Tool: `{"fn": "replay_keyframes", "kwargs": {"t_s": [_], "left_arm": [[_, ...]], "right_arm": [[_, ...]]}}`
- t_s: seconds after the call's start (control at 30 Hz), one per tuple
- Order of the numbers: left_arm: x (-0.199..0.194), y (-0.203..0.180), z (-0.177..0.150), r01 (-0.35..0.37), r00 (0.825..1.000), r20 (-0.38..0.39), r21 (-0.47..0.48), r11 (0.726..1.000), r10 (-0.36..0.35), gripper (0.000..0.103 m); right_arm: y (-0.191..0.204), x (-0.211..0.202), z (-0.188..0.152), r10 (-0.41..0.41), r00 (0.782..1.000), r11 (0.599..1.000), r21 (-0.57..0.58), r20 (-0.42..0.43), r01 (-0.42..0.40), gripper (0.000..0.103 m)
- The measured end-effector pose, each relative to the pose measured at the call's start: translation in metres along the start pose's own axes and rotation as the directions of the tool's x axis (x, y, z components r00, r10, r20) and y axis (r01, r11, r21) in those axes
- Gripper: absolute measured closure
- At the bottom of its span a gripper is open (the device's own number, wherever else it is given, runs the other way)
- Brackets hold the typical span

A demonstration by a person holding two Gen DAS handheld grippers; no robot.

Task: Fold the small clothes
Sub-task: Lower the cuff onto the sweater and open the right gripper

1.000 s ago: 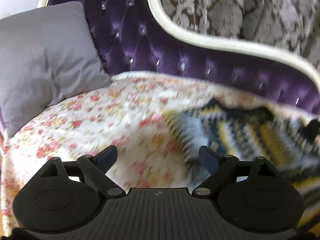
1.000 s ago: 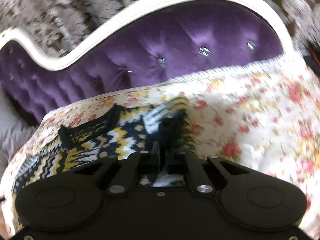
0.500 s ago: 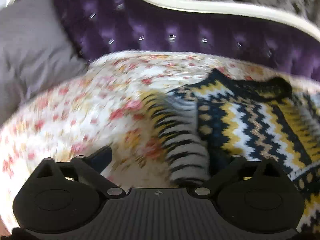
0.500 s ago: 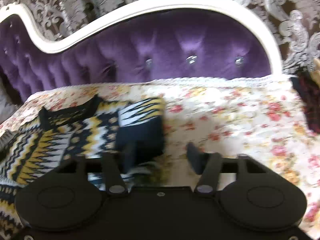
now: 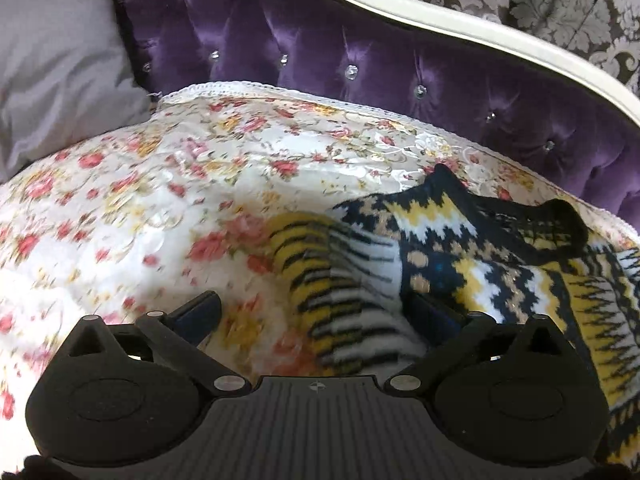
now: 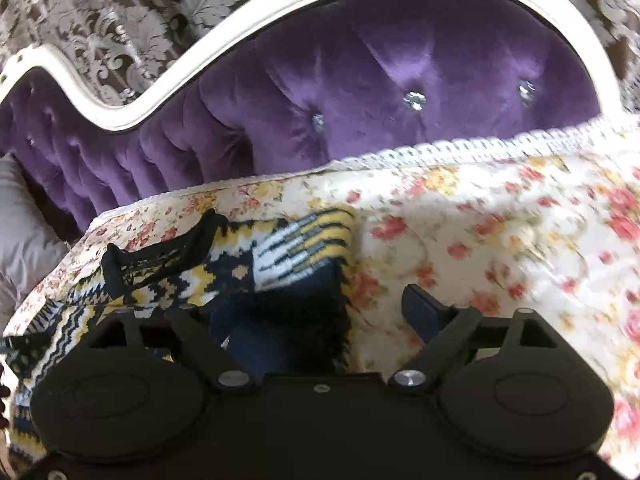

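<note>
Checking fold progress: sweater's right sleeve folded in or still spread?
Folded in: the sleeve lies doubled over the sweater body, dark cuff on top.

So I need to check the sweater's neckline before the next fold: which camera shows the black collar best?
The left wrist view: the collar lies sharp and unobstructed at the sweater's top edge. In the right wrist view the collar shows as a smaller, foreshortened black band at far left, slightly blurred.

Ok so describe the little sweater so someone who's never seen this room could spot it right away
Find the purple tufted sofa with the cream frame; its seat is covered by a white floral quilt. On that quilt lies the small knit sweater, with a black neckline. It is the only dark, zigzag-patterned thing there, in navy, yellow and white, unlike the plain grey pillow at the sofa's end.
</note>
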State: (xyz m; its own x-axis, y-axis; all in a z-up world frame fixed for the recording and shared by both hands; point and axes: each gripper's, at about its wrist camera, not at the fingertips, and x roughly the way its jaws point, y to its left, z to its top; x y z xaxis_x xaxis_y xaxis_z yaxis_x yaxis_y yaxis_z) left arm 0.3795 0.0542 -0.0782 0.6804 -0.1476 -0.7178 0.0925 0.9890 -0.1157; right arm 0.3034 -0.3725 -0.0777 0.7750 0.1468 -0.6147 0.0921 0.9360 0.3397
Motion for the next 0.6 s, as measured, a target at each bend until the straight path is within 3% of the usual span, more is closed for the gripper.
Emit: {"fn": "replay_keyframes", "kwargs": {"t_s": [0.07, 0.13, 0.2, 0.23, 0.27, 0.37, 0.53, 0.6], "left_arm": [[0.003, -0.003, 0.003, -0.005, 1.000, -0.003, 0.005, 1.000, 0.005, 0.000], [0.002, -0.001, 0.002, -0.005, 1.000, 0.017, -0.039, 0.999, 0.006, 0.005], [-0.004, 0.000, -0.001, 0.035, 0.996, 0.083, -0.045, 0.998, -0.032, 0.063], [-0.005, 0.000, -0.003, 0.043, 0.995, 0.095, -0.050, 0.998, -0.038, 0.084], [-0.006, -0.001, -0.003, 0.029, 0.995, 0.101, -0.049, 0.998, -0.024, 0.084], [-0.010, -0.022, -0.003, -0.064, 0.985, 0.168, 0.095, 0.993, 0.048, 0.088], [-0.017, -0.049, 0.011, -0.184, 0.934, 0.344, 0.237, 0.954, 0.094, 0.092], [-0.004, -0.052, 0.016, -0.192, 0.948, 0.297, 0.255, 0.948, 0.112, 0.092]], "right_arm": [[0.002, 0.004, 0.004, 0.035, 0.999, 0.999, -0.001, -0.006, -0.035, 0.015], [0.003, 0.010, 0.006, 0.074, 0.997, 0.997, 0.001, -0.019, -0.074, 0.024], [0.005, 0.015, 0.008, 0.064, 0.997, 0.998, -0.005, -0.034, -0.064, 0.050], [0.005, 0.016, 0.009, 0.053, 0.998, 0.998, -0.014, -0.040, -0.054, 0.061], [0.005, 0.017, 0.009, 0.064, 0.997, 0.998, -0.016, -0.051, -0.065, 0.081], [0.015, 0.012, 0.009, 0.034, 0.999, 0.995, -0.098, -0.024, -0.037, 0.083], [0.027, -0.004, 0.028, -0.048, 0.991, 0.978, -0.197, 0.128, 0.073, 0.085], [0.021, 0.002, 0.037, -0.061, 0.990, 0.983, -0.167, 0.129, 0.082, 0.085]]}}
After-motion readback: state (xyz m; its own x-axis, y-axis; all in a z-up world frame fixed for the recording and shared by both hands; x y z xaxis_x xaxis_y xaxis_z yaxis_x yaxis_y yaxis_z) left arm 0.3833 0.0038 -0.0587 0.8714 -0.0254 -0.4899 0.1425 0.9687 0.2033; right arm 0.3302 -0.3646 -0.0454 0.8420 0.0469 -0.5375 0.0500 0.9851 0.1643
